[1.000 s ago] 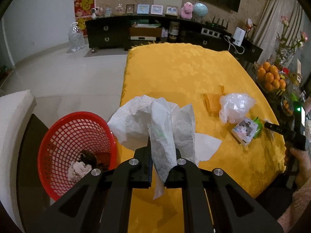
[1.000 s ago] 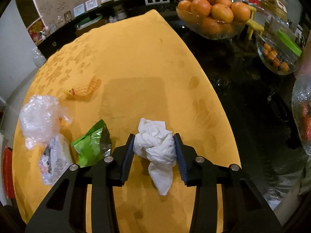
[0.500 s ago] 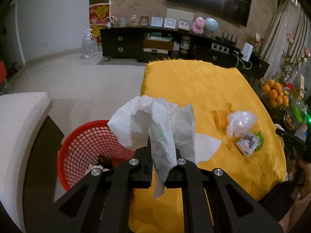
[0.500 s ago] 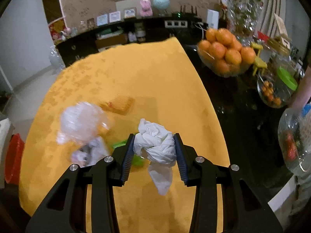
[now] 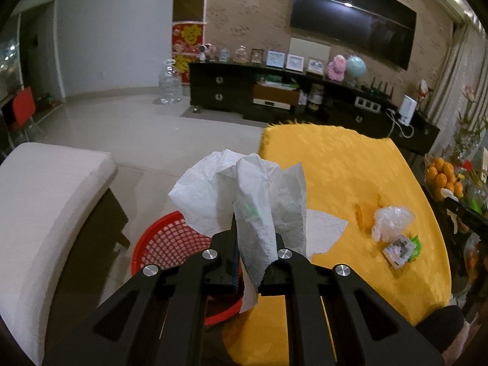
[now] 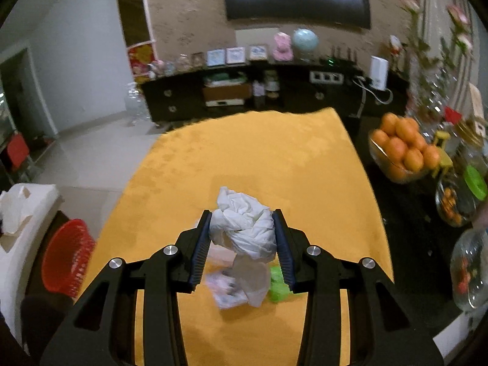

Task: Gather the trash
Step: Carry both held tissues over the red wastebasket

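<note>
While both tilt downward, left tool (image 5: 254, 241) pinches tissue (image 5: 241, 195), right tool (image 6: 242, 238) wad (image 6: 244, 225).

Crinkled paper tissue (image 5: 241, 195), red plastic mesh basket (image 5: 170, 244), matt yellow cloth (image 5: 341, 164).

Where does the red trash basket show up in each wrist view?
Left wrist: red trash basket at lower centre-left, on the floor beside the yellow tablecloth, partly behind the jaws and the held tissue.
Right wrist: the basket at the far left edge, below the cloth's left side.
Shared landmark: the bowl of oranges.
</note>
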{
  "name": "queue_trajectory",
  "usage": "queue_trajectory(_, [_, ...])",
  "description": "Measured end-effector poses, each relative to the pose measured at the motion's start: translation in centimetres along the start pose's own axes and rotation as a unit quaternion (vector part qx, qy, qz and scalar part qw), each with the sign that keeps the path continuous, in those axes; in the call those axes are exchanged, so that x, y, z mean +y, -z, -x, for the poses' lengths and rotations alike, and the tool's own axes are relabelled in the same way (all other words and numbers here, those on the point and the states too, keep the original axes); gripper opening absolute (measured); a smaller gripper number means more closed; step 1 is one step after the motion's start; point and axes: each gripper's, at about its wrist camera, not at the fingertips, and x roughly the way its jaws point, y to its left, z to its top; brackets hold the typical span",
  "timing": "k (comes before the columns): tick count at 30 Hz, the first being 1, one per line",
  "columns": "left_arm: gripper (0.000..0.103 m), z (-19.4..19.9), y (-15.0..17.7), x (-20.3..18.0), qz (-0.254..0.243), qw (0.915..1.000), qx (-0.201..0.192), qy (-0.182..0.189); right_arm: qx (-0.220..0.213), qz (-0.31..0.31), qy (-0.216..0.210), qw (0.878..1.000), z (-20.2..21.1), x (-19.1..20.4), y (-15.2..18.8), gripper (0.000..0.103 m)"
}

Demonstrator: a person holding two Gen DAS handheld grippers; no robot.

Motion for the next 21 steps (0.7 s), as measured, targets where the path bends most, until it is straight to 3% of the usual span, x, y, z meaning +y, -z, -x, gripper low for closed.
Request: queue_trajectory(21, [0.007,1.8,0.9,5.1,0.054,0.9975,0.001,-0.046,0.003,0.107,-0.126,0.986,-0.9,14.4,-2.0,0.039])
